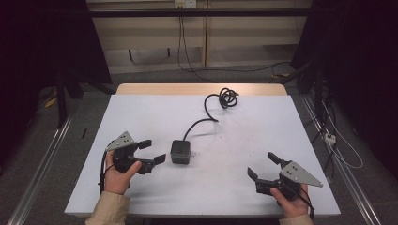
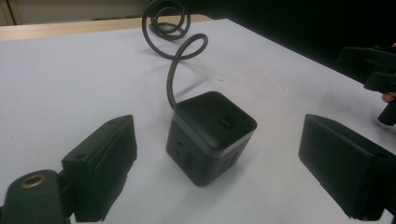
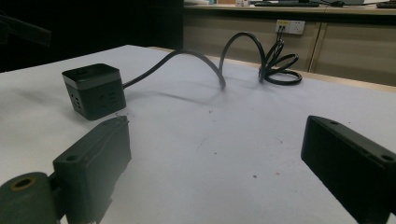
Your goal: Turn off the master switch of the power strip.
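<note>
Sitting just beyond open left tongs (image 1: 152, 151): socket cube (image 1: 180, 151).

A black socket cube (image 1: 180, 151) with black cord (image 1: 212, 108) lies on a white table (image 1: 141, 112).

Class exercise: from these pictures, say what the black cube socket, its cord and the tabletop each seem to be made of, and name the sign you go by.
Cube socket: probably moulded plastic, matt black with a smoother band near the top; crisp edges, recessed slots.
Cord: likely rubber or PVC sheathing; it holds springy loops and has a dull sheen.
Tabletop: a smooth white matt sheet, perhaps laminate, scuffed with small dark marks; a wood-coloured strip shows at the far edge.
</note>
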`<control>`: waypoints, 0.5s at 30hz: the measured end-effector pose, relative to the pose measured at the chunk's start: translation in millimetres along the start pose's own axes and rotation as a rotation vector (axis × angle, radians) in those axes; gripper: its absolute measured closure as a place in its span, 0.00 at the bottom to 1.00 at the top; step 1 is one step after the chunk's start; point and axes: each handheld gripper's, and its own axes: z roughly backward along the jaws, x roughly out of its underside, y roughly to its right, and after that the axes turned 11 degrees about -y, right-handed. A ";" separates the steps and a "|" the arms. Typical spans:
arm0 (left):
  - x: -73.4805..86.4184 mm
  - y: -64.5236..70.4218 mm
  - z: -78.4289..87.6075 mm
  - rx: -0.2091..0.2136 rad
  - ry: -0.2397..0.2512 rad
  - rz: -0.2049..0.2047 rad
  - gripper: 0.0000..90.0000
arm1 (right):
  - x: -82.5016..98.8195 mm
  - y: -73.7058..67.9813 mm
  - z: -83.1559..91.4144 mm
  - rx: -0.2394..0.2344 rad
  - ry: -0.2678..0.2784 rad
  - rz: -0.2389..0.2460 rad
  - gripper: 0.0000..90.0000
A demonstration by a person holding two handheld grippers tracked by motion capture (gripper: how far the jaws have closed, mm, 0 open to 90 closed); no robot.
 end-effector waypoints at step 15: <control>8.5 -5.6 9.8 -0.015 0.004 0.001 0.11 | 0.0 0.2 0.0 0.001 0.000 -0.001 0.08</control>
